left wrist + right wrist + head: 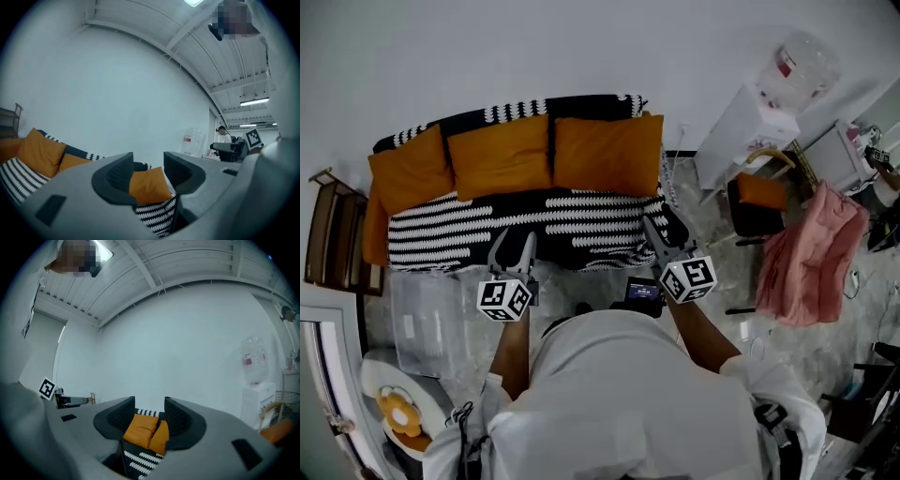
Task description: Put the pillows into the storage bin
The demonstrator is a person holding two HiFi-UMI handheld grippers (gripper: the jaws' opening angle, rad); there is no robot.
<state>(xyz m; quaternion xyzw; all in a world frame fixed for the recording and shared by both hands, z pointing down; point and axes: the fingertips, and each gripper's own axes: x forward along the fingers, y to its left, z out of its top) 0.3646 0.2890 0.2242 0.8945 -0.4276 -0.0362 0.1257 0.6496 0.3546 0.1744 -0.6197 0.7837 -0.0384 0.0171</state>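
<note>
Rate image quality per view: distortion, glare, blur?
Head view: strong barrel distortion, flat even light, sofa sharp. Left gripper view: round black vignette, ceiling lamp glaring, orange pillow far off through the jaw gap is crisp. Right gripper view: same vignette, ceiling panel blown out at top left.

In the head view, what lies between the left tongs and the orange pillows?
Only the striped sofa cover, with nothing lying on it before the pillows; the head view shows this.
</note>
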